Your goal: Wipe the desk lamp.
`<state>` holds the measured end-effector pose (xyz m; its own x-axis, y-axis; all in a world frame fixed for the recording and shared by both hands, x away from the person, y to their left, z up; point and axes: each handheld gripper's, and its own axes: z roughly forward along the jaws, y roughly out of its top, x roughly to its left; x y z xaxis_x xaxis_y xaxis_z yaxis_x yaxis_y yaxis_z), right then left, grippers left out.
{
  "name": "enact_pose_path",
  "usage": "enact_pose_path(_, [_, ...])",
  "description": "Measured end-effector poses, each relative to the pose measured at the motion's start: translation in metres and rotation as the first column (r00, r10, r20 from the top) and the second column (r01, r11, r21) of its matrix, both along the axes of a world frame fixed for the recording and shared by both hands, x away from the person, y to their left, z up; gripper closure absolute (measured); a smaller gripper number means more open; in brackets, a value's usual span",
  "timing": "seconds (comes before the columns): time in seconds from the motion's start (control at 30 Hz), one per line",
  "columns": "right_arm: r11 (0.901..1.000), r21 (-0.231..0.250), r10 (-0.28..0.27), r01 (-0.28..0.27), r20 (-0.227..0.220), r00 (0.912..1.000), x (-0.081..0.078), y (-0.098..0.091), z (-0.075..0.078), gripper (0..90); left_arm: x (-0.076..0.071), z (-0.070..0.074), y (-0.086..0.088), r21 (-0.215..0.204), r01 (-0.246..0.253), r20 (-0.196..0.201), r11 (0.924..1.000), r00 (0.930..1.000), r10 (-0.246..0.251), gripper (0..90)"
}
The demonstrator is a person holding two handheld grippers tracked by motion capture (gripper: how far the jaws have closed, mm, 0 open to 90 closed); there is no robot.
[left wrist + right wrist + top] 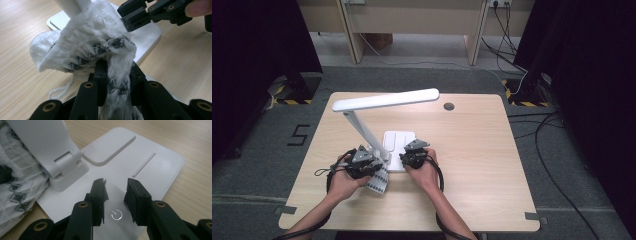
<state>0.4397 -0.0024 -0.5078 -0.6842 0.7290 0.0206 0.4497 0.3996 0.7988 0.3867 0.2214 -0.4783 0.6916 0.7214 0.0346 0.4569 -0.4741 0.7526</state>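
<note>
Two forearms reach in from the near edge of the pale wooden tabletop (472, 165). The left gripper (115, 75) is clamped on a white woven cloth w/ black pattern (92, 47), bunched against the hinged foot of the slim white desk lamp (384, 100), whose flat base (150, 170) sits mid-table toward the near edge. The right gripper (115, 192) hovers w/ jaws apart, empty, just over the base's round power symbol (116, 214). Likely step: wiping the lamp. Best approach: steady the base w/ the right, keep the cloth flat, avoid pressing the switch.
</note>
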Motion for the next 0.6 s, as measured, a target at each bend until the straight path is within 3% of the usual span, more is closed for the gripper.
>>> enact_pose_path(0.23, [0.9992,0.031,0.025,-0.025,-0.004,0.9997,-0.010,0.000,0.016,59.5,-0.003,0.003,0.008,-0.011,-0.060,-0.013,0.9981,0.9981,0.060,72.4])
enact_pose_path(0.33, [0.9984,0.050,0.027,-0.027,-0.011,0.9996,-0.014,-0.001,0.020,57.8,-0.011,0.002,0.010,0.014,-0.053,0.002,0.9985,0.9986,0.053,72.6])
enact_pose_path(0.47, [0.9959,0.083,0.039,-0.036,-0.030,0.9988,-0.022,-0.003,0.026,55.9,-0.027,0.001,0.015,0.017,-0.042,0.001,0.9990,0.9991,0.042,72.7])
enact_pose_path(0.6, [0.9901,0.113,0.087,-0.082,-0.041,0.9954,-0.032,-0.006,0.034,53.5,-0.041,0.006,0.023,0.021,0.022,0.033,0.9995,0.9992,-0.022,73.2])
